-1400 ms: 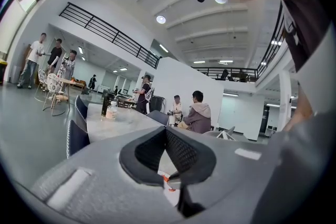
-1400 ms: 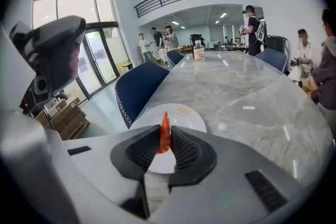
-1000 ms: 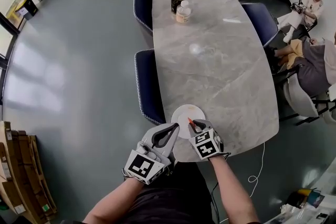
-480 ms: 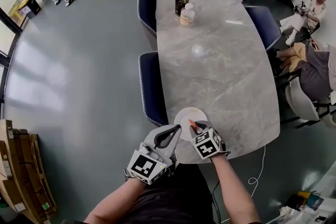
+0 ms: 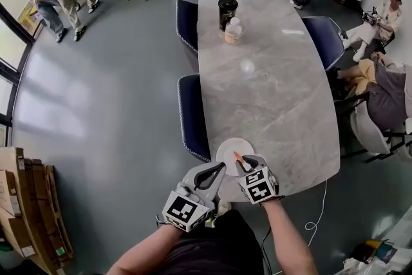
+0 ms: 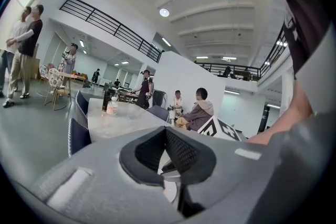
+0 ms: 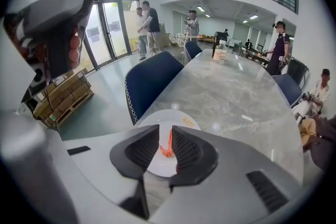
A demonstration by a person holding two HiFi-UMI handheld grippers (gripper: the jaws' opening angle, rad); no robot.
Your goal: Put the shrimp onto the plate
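A small white plate [image 5: 230,145] sits at the near end of the marble table [image 5: 270,93]. My right gripper [image 5: 240,163] hovers over the plate's near edge, shut on an orange shrimp [image 5: 237,157] that sticks out past its tips. In the right gripper view the shrimp [image 7: 168,145] hangs between the jaws of the right gripper [image 7: 165,131], above the plate [image 7: 167,115]. My left gripper [image 5: 218,168] is just left of the plate by the table edge. Seen from its own camera, the left gripper [image 6: 165,131] has its tips together and holds nothing.
A dark cup [image 5: 226,9] and a plastic bottle [image 5: 234,30] stand at the table's far end. Two blue chairs [image 5: 193,116] line the left side, and another is at the far right. People sit to the right [image 5: 380,84] and others walk at far left.
Both grippers and the shrimp keep nearly the same place over the plate's near edge. The head view has shifted slightly, and the people at far left have walked on.
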